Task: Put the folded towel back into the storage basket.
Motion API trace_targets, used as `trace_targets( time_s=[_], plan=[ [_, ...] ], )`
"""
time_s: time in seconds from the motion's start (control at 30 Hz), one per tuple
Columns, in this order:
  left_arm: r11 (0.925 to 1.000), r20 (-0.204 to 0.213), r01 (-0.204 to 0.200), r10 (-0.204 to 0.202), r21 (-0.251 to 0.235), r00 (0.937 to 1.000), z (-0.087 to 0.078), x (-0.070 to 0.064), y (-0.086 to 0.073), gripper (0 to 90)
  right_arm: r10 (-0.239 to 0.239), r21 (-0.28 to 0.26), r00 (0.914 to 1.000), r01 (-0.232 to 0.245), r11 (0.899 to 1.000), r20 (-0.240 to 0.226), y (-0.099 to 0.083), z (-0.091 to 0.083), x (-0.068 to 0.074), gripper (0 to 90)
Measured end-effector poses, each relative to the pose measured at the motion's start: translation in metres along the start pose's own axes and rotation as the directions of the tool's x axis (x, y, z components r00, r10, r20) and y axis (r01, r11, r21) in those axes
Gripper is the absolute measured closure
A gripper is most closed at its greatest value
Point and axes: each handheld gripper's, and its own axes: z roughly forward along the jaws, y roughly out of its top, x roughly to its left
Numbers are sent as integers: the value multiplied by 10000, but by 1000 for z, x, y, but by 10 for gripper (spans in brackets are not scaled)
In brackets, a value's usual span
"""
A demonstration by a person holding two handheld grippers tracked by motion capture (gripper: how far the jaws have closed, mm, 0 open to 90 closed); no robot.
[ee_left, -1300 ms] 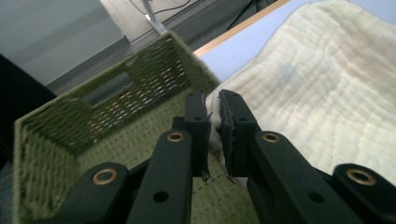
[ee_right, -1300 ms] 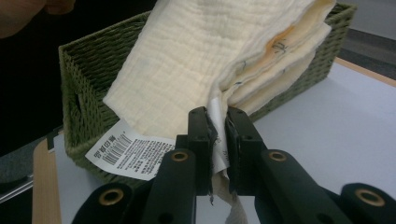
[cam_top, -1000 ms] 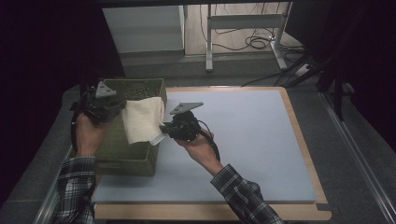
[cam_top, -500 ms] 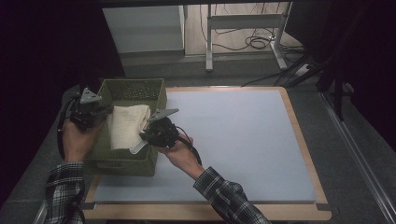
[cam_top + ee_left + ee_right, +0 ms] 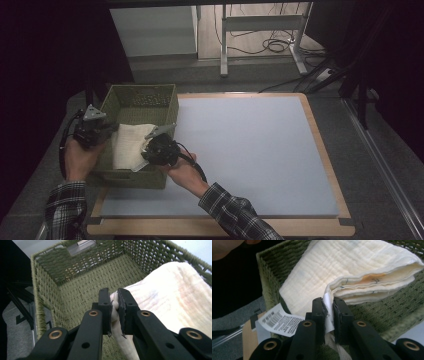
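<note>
A folded cream cloth lies inside the green woven basket at the table's left edge. My left gripper is at the basket's left wall, shut on one edge of the cloth, its jaws pinching a fold. My right gripper is over the basket's near right side, shut on the cloth by the corner that carries a white care label. The cloth sags between the two grippers, above the basket's floor.
The basket stands partly on a pale blue mat framed by a wooden board. Table legs and cables are on the floor beyond. The basket's walls rise close around both grippers.
Both grippers carried the cloth leftward and down, from over the basket's right rim into the basket. The cloth now rests lower inside it.
</note>
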Motion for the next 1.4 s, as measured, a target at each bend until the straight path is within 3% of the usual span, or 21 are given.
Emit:
trace_targets(
  time_s=[0.17,0.37,0.67,1.03,1.1,1.13,1.2,1.4],
  plan=[
    [9999,97,-42,40,153,9999,7,-3,-4,813,290,91,9995,-290,9995,-85,-5,0,4,802],
    [9990,-151,-206,212,408,9997,6,-3,-8,812,135,212,9998,-133,9997,-121,-5,7,13,800],
    [9992,-123,23,-18,392,9999,4,3,-16,812,-51,408,10000,52,9992,-23,-4,16,21,797],
    [9927,250,-636,613,1030,9978,27,-17,-9,800,-2,616,9995,-17,9981,312,-10,5,18,787],
    [9912,320,-599,564,1179,9979,30,-19,-9,765,-24,656,9996,6,9978,274,-10,5,19,761],
    [9897,342,-569,528,1311,9980,34,-19,-9,734,67,657,10000,-68,9978,9,-10,5,19,666],
    [9917,246,-426,399,1215,9989,34,-19,-9,659,-25,645,10000,26,9979,-21,-8,4,20,614],
    [9958,58,-211,207,886,9998,29,-16,-8,540,-388,403,9988,376,9985,302,-1,-7,13,567]
  ],
)
